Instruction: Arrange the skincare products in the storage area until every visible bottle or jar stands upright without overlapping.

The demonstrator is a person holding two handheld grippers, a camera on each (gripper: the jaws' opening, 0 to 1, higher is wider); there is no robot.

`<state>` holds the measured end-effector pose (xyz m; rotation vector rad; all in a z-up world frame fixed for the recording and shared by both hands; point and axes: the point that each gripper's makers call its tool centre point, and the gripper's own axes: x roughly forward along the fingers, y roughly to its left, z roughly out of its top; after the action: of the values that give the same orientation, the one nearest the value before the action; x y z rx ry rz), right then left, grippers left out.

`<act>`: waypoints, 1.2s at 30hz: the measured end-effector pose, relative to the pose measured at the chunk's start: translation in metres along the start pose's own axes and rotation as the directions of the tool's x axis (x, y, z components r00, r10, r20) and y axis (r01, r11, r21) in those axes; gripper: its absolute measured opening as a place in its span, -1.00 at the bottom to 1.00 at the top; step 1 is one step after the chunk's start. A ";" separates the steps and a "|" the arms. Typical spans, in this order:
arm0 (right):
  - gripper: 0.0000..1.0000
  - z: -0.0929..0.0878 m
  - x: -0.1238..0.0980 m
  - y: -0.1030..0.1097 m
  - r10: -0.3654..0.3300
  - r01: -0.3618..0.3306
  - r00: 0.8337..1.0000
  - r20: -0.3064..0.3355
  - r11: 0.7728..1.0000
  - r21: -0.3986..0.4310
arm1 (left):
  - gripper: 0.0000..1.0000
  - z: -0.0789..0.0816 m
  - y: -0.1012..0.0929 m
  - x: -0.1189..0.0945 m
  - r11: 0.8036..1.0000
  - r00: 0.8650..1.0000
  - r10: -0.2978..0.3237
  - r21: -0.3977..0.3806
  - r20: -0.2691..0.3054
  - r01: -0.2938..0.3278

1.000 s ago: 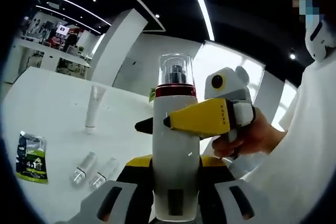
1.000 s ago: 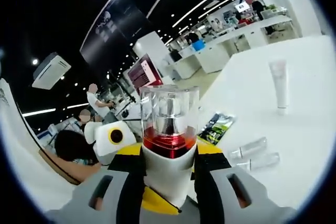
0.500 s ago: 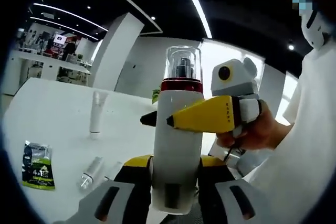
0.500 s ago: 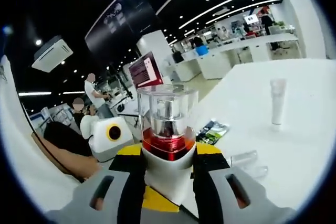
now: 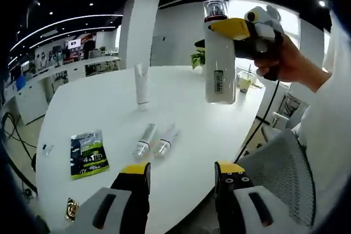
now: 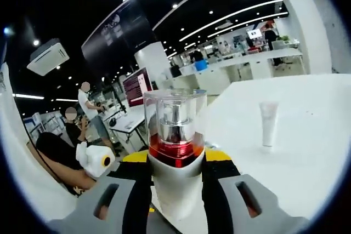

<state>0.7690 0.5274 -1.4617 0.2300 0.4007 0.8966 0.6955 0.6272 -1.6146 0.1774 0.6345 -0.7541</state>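
A tall white bottle (image 5: 219,75) with a red band and a clear cap hangs in the air above the table's far side, with my right gripper (image 5: 208,32) shut on its upper part. In the right gripper view the same bottle (image 6: 175,135) rises between that gripper's (image 6: 175,164) jaws. My left gripper (image 5: 181,175) is open with nothing between its jaws, low over the near table edge. A white tube (image 5: 142,83) stands upright on its cap. Two small clear bottles (image 5: 145,138) (image 5: 166,140) lie on their sides, side by side.
A green sachet (image 5: 88,153) lies flat on the round white table (image 5: 186,108), and a small gold packet (image 5: 71,210) sits at its near edge. A mesh chair back (image 5: 274,163) stands at the right. The tube (image 6: 267,124) stands at the right in the right gripper view.
My left gripper has let go of the white bottle's base, opened and drawn back. The right gripper alone now holds the bottle up.
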 end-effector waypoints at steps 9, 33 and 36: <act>-0.36 0.004 -0.009 -0.016 -0.062 0.063 0.997 0.041 0.997 -0.036 | -0.05 -0.043 0.009 -0.005 0.989 0.990 0.108 0.112 -0.093 -0.097; -0.35 -0.015 0.007 -0.086 -0.221 0.219 0.975 -0.004 0.969 -0.114 | -0.22 -0.065 0.013 0.004 0.970 0.975 0.141 0.223 -0.171 -0.101; -0.35 -0.016 0.005 -0.095 -0.239 0.237 0.971 -0.003 0.967 -0.095 | -0.23 -0.066 0.012 0.005 0.970 0.975 0.137 0.224 -0.176 -0.096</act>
<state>0.8327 0.4743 -1.5116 0.0865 0.3891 0.6786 0.6750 0.6573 -1.6708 0.4866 0.7166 -0.6953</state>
